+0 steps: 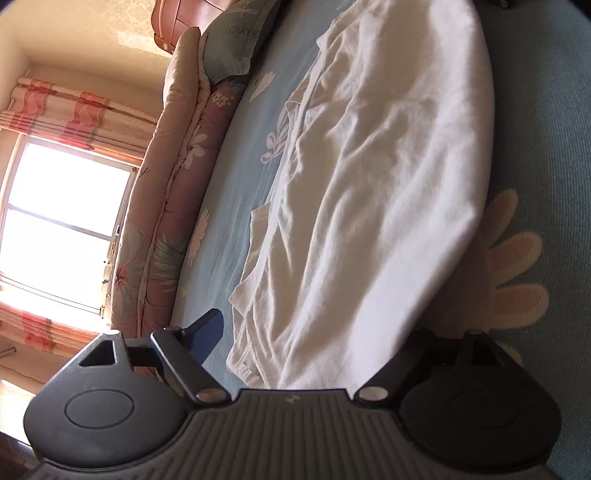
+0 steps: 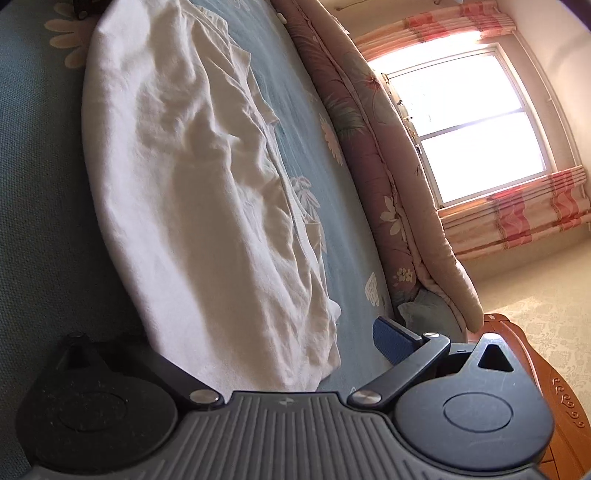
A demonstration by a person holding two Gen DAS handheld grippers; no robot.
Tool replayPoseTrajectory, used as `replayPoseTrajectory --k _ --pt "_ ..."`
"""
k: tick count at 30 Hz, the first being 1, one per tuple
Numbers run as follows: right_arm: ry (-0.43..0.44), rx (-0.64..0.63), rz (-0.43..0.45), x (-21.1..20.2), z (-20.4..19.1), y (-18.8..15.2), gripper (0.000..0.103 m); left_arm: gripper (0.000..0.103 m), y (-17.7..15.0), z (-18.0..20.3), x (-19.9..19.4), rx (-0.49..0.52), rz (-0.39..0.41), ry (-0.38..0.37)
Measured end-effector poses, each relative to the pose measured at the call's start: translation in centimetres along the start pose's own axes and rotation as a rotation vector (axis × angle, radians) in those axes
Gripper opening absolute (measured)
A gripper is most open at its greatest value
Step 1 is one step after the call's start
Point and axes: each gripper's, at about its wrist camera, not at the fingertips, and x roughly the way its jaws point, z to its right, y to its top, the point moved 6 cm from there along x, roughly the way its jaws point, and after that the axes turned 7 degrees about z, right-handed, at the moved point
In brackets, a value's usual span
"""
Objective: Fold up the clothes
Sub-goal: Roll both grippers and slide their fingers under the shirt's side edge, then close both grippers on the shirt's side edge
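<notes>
A white garment (image 1: 369, 177) lies folded lengthwise on the blue flowered bedsheet (image 1: 236, 192), its smooth fold edge toward the near side and its loose hems toward the quilt. My left gripper (image 1: 317, 343) is open wide at one end of it. One blue-padded finger (image 1: 212, 332) shows beside the cloth, and the other is hidden at the fold edge. In the right wrist view the garment (image 2: 192, 177) runs away from my right gripper (image 2: 251, 350), open wide at the opposite end. Its blue pad (image 2: 391, 339) is clear of the cloth, and its other finger is covered.
A rolled pink floral quilt (image 1: 173, 206) lies along the far side of the bed, with a pillow (image 1: 236, 40) and a wooden headboard (image 1: 177, 22) at one end. A bright window with striped curtains (image 2: 476, 122) is beyond. The headboard (image 2: 546, 373) stands close to my right gripper.
</notes>
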Motion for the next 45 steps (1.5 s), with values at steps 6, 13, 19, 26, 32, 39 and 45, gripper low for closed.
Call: replayPoseTrajectory --k 6,13,19,26,32,39,45 --pt "-0.026 -0.052 -0.012 0.5 -0.4 0.5 0.103 0.051 1.3 2.1 0.1 0.131 0.007 -0.026" --pt "-0.029 -0.021 -0.027 0.4 -0.5 0.3 0.097 0.000 1.2 3.9 -0.1 0.125 -0.003 -0.050" --pt "0.021 -0.028 -0.040 0.0 -2.0 0.3 0.069 0.000 1.0 4.6 -0.3 0.110 -0.010 -0.053" --pt "0.056 -0.137 -0.063 -0.2 -5.4 0.5 0.009 0.000 1.0 4.5 -0.3 0.081 -0.009 -0.047" --pt "0.057 -0.131 -0.075 0.1 -5.5 0.5 0.010 0.000 0.9 4.4 -0.7 0.082 -0.011 -0.044" --pt "0.055 -0.145 -0.078 0.1 -5.6 0.6 0.010 0.002 0.6 4.3 -1.1 0.079 -0.043 0.000" --pt "0.045 -0.175 -0.084 0.4 -5.8 0.8 0.010 0.000 0.5 4.3 -1.0 0.065 -0.052 -0.033"
